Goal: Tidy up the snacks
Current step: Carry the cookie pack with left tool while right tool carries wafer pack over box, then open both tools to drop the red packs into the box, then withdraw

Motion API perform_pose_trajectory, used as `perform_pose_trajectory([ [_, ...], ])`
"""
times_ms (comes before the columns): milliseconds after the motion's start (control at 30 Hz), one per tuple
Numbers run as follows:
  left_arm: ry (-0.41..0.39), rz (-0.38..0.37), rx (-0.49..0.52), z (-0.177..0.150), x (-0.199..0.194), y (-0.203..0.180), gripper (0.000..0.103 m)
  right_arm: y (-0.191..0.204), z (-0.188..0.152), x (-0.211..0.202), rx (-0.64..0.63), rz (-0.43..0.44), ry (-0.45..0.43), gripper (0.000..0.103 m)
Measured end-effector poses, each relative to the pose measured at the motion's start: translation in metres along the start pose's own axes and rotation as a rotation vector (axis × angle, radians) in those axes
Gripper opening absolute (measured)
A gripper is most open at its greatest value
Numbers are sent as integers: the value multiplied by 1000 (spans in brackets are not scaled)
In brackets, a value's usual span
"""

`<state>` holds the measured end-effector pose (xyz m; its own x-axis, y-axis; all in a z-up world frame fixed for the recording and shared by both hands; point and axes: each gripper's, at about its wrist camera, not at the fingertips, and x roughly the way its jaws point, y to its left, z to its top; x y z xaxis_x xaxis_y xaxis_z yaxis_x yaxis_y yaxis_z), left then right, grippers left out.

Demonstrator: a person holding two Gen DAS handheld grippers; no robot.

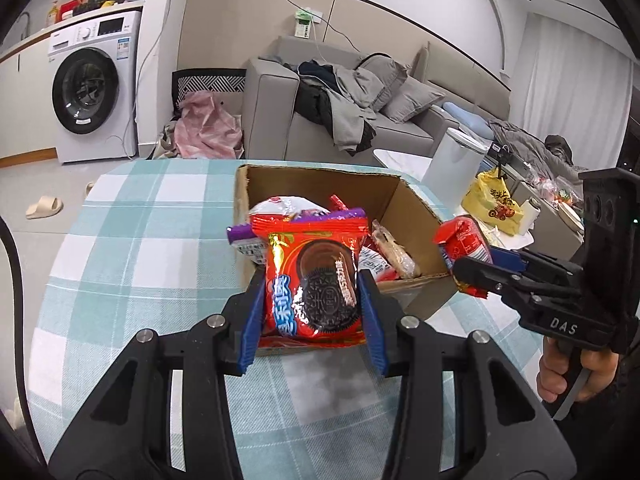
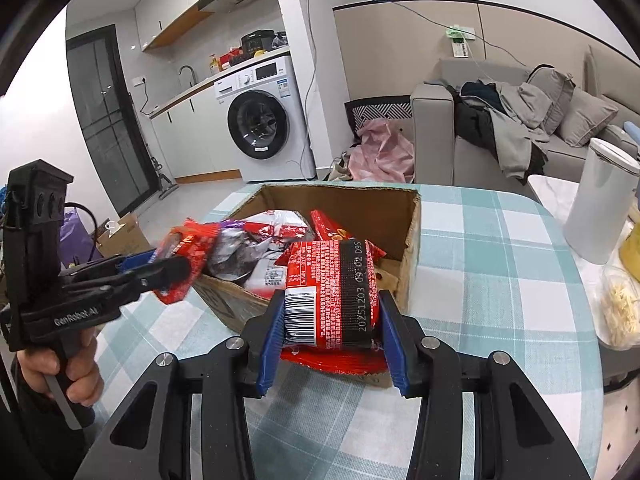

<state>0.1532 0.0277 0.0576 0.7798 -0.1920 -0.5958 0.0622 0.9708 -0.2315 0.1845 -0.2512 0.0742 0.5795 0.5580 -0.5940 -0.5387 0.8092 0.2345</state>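
Red foil, printed with a dark sandwich cookie, is being pinched flat-side-up between the blue pads of the left gripper [image 1: 313, 306] in the left wrist view: this red cookie packet [image 1: 314, 280] is being held just in front of the near wall of the open brown cardboard box [image 1: 404, 216], above the teal-and-white checked tablecloth [image 1: 140, 256]. Several snack packets, among them a purple-edged wrapper [image 1: 244, 236], are being kept inside the box. At the right, the right gripper [image 1: 466, 270] is being held by a hand [image 1: 568, 368], its jaws clamped on a second red packet [image 1: 464, 246] beside the box's right corner.

From the right wrist view, the right gripper [image 2: 332, 326] is being seen closed on the red packet with a barcode and printed date [image 2: 334, 292], at the box's [image 2: 412, 216] near edge. To the left, the left gripper [image 2: 168, 270] is being shown gripping its cookie packet [image 2: 188, 248] at the box's left corner. A white cylindrical bin [image 2: 600, 208] is being kept well apart at the right.
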Motion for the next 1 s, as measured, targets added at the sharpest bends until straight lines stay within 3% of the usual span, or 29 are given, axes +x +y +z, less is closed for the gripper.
perform_pose_trajectory([
  [500,19,-34,-2,21,22,-5,40,5,17,11,-20,34,29,45],
  [1000,38,3,23,36,57,-6,40,-6,30,32,58,36,53,45],
])
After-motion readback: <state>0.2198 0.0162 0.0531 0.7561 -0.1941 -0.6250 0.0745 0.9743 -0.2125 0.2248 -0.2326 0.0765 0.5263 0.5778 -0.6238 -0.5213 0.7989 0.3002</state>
